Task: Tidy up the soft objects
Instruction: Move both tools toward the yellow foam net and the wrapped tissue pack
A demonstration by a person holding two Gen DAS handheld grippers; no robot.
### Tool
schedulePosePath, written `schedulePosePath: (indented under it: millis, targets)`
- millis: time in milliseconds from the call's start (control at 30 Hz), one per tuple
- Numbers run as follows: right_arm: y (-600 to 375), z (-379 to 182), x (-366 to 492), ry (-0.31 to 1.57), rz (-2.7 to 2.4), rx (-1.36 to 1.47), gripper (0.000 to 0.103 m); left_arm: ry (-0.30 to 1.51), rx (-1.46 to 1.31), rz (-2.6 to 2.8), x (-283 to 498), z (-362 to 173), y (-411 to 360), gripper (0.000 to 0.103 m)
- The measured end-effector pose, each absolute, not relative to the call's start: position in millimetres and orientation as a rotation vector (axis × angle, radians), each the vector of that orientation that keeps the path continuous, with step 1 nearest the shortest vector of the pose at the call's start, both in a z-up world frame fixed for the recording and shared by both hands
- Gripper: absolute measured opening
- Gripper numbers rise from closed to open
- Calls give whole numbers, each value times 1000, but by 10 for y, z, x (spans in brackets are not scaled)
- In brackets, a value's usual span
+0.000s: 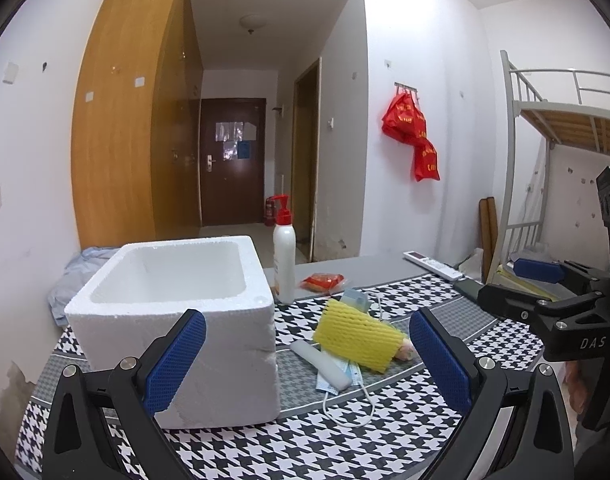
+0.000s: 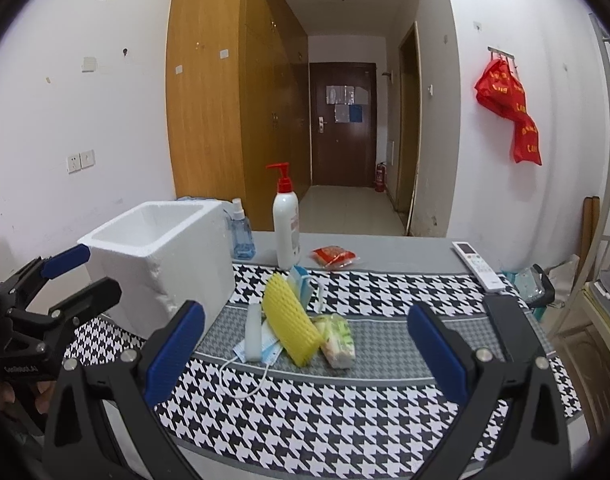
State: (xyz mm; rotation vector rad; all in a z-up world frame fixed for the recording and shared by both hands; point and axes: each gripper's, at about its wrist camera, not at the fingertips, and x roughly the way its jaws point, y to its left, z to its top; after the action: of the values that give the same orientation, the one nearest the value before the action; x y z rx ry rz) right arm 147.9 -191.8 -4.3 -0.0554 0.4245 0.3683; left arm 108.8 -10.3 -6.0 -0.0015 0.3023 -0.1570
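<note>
Both tools hang above the houndstooth tablecloth [image 2: 345, 420] with nothing between their blue pads: the left gripper [image 1: 307, 356] is spread wide, and the right gripper [image 2: 305, 354] is equally wide. The soft things lie heaped just to the right of the white foam box [image 1: 177, 316], near it but not touching as far as the views show. A yellow foam net sleeve [image 2: 291, 326] leans across the pile, over a face mask [image 2: 261, 350] whose ear loop trails toward the camera; a white foam stick [image 2: 253, 332] lies on the mask, and a tissue pack [image 2: 337, 340] sits against the sleeve's right side. All of it looks very light and squashy. The sleeve would likely crush and spring back, so a pinch across its middle seems safest; the mask is thin and may need its edge caught.
</note>
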Motion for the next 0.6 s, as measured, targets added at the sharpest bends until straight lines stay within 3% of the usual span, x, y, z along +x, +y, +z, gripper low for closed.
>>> schedulePosePath:
  millis: [600]
  targets:
    - [-2070,-320,1537,468,371,-36,103,362,-11,-161,1210,-333,-303,102]
